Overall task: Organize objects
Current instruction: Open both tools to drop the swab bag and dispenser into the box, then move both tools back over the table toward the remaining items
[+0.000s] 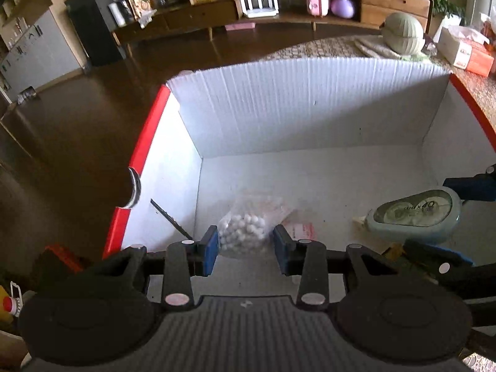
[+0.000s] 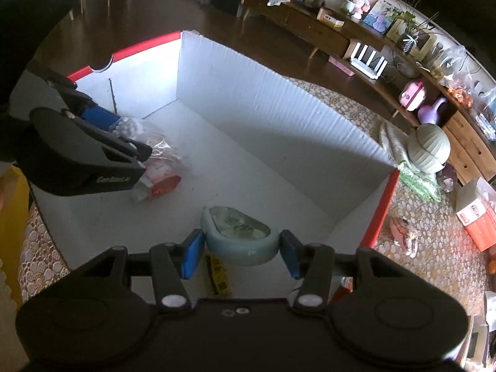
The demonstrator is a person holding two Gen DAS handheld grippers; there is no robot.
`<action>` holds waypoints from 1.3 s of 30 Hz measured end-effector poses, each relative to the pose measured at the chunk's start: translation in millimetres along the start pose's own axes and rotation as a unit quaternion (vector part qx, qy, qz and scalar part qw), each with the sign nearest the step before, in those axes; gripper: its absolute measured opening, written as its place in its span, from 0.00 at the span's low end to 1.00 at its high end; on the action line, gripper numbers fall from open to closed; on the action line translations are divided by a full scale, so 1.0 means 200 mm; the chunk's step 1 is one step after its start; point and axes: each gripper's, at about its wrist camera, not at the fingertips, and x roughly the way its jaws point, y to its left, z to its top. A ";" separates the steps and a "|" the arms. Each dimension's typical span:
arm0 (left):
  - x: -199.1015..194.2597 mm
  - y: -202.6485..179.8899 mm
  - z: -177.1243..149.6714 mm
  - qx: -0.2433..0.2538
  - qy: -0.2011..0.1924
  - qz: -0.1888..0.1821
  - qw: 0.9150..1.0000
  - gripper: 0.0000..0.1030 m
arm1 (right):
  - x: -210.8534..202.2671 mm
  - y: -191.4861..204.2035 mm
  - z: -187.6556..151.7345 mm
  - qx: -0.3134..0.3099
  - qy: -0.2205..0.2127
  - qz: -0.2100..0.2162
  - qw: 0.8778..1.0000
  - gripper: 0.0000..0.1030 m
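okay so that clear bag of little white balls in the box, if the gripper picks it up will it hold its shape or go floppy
Probably floppy: the bag of white balls is thin, crinkled clear plastic, so it should sag around the left gripper. The loose balls would likely shift, changing its shape. It looks light for its size, and the film may be slippery against the blue pads.

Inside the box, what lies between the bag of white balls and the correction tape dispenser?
Mostly bare white box floor. Beside the bag of white balls only its orange-printed label end lies toward the correction tape dispenser; the right wrist view shows it.

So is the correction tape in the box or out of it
In. The correction tape lies on the white box's floor, between the right gripper's open blue pads.
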 end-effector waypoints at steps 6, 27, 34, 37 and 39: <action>-0.02 0.00 -0.01 -0.004 -0.011 0.000 1.000 0.52 | -0.01 -0.04 0.00 0.009 0.001 0.012 1.000 0.52; -0.35 -0.12 -0.04 0.006 -0.085 0.001 0.996 0.65 | -0.35 -0.14 -0.11 0.031 -0.065 0.032 0.997 0.63; -0.49 -0.20 -0.08 0.007 -0.101 -0.008 0.995 0.65 | -0.49 -0.22 -0.20 0.047 -0.082 0.039 0.995 0.66; -0.55 -0.26 -0.09 0.014 -0.110 -0.012 0.994 0.65 | -0.55 -0.25 -0.25 0.054 -0.089 0.041 0.994 0.66; -0.60 -0.29 -0.11 0.019 -0.117 -0.009 0.993 0.65 | -0.59 -0.27 -0.29 0.058 -0.093 0.042 0.993 0.69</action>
